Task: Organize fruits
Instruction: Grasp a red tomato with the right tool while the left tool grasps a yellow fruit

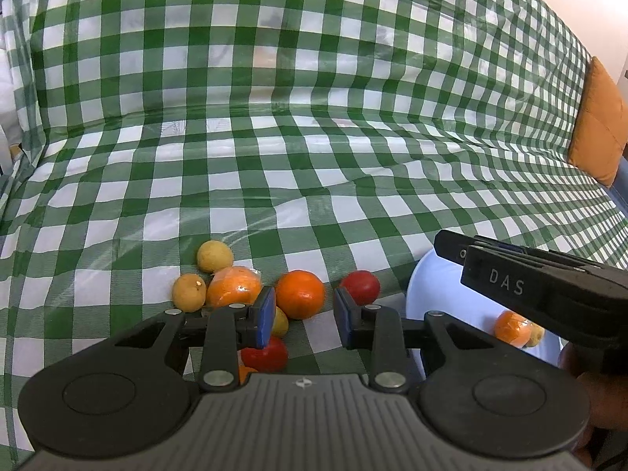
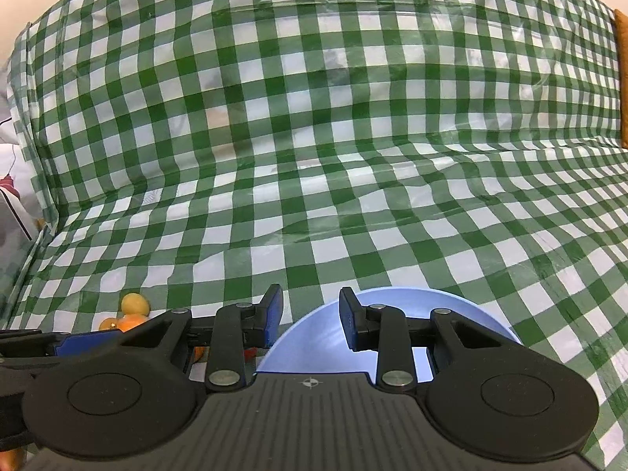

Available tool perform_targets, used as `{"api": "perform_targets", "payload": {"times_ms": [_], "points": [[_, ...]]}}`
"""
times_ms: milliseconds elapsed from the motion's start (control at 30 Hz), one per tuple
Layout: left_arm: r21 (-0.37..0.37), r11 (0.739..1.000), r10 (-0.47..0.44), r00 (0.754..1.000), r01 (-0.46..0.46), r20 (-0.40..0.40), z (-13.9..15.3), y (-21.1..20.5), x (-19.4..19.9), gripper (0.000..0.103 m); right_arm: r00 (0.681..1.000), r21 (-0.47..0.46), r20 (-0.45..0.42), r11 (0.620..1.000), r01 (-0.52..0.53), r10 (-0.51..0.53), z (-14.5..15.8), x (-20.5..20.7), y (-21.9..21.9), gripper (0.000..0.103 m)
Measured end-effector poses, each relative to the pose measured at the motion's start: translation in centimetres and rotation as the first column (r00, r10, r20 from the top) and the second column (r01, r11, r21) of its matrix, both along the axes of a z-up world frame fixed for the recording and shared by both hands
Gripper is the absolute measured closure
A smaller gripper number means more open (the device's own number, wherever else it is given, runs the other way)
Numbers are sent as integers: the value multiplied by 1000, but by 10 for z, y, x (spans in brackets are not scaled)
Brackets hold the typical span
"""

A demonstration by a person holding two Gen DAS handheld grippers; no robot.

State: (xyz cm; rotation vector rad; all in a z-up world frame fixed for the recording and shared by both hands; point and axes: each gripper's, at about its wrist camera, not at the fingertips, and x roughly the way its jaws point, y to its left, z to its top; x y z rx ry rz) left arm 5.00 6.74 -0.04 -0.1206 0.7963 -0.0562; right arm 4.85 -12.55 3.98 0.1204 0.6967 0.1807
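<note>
Left of the blue bowl (image 1: 439, 294), we saw loose fruit (image 1: 300, 294), left tool (image 1: 302, 314) spread empty, right tool (image 2: 310, 318) spread above the bowl.

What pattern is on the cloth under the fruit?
Green and white checks on the cloth, covered by clear plastic; the right wrist view shows it best.

Fruit pile crowds the space just ahead of left gripper (image 1: 302, 310): orange (image 1: 300, 294) sits btwn its spread pads, red fruit (image 1: 361, 286) just right of it, wrapped orange (image 1: 233, 286) and yellow fruits (image 1: 214, 256) to the left, another red fruit (image 1: 265, 354) under the left pad. Right gripper (image 1: 549, 286) hangs over blue bowl (image 1: 431, 294), blocking that side. Checkered cloth (image 1: 314, 157) beyond the pile lies bare, wide room. An orange cushion (image 1: 598, 121) stands at far right edge.
</note>
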Motion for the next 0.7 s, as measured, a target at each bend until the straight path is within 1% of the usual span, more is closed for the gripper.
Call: {"api": "perform_targets", "payload": {"times_ms": [233,433,500,533,600,633,700], "points": [[0,1000,16,1000,-16,-3,0,0,-1,67,1000,10,5,1000,-11,11,0,2,5,73],[2,1000,27,1000,-27,-3,1,1,0,71,1000,16,7,1000,-15,15,-1,4,9,76],[2,999,32,999,-32,-1,1,1,-2,76,1000,16,7,1000,-17,17,-1,4,11,77],[3,999,32,999,-32,-1,1,1,-2,80,1000,17,7,1000,-18,18,-1,4,12,77],[4,999,32,999,-32,1,1,2,-1,81,1000,17,8,1000,-20,20,-1,4,13,78],[3,999,36,999,-36,1,1,2,-2,86,1000,16,8,1000,-21,21,-1,4,14,78],[0,999,42,999,-42,1,1,3,-1,87,1000,16,8,1000,-21,21,-1,5,15,79]]}}
